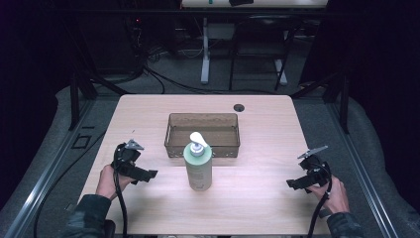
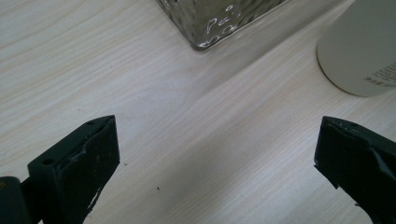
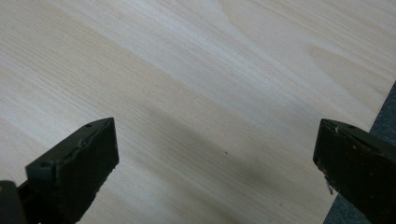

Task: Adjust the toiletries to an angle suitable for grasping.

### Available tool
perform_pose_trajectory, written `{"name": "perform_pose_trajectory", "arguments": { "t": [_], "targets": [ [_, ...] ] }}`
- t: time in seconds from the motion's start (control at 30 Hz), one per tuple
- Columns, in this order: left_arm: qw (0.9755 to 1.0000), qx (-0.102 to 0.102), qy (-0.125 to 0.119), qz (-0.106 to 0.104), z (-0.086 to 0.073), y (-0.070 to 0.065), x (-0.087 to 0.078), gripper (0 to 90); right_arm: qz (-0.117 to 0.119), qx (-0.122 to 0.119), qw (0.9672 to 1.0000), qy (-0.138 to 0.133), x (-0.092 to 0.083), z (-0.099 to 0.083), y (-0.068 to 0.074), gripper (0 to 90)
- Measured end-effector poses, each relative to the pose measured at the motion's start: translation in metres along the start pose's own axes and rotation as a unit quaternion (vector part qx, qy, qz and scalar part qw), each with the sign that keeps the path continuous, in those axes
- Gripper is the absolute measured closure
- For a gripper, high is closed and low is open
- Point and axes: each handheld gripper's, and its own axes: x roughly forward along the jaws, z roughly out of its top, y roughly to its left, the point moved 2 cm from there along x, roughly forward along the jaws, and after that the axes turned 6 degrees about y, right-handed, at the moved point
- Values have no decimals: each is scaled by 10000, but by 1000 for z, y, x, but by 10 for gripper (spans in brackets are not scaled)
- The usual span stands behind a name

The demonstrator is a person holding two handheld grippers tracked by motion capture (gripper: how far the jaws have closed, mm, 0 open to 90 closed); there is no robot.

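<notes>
Item 1: my left gripper (image 1: 148,174), held low over the near left of the table (image 1: 267,124), jaws spread wide with only bare wood between them.

Item 2: my right gripper (image 1: 292,184), over the near right edge, jaws likewise spread and holding nothing.

Item 3: pump bottle (image 1: 198,166), pale green with a white pump head, upright at table centre between my two tools, apart from both.

Item 4: clear brownish bin (image 1: 203,134), rectangular, just behind the bottle.

Bottle (image 1: 198,167) before tray (image 1: 202,144) (touching)
</notes>
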Motion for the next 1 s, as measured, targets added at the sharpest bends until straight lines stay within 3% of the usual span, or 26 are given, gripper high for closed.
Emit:
{"name": "perform_pose_trajectory", "arguments": {
  "t": [0.47,0.73,0.77,1.0],
  "targets": [
    [9996,109,-12,-252,8,-8,-7,0,84,-46,9999,52,1,2,4,0],
    [9983,323,-116,-464,20,-24,-13,0,109,-53,9999,71,1,3,5,0],
    [9976,368,-164,-563,23,-29,-15,0,125,-47,9999,73,0,3,5,0],
    [9952,634,-224,-715,35,-47,-21,0,127,-42,9999,83,0,3,5,0]
  ]
}}
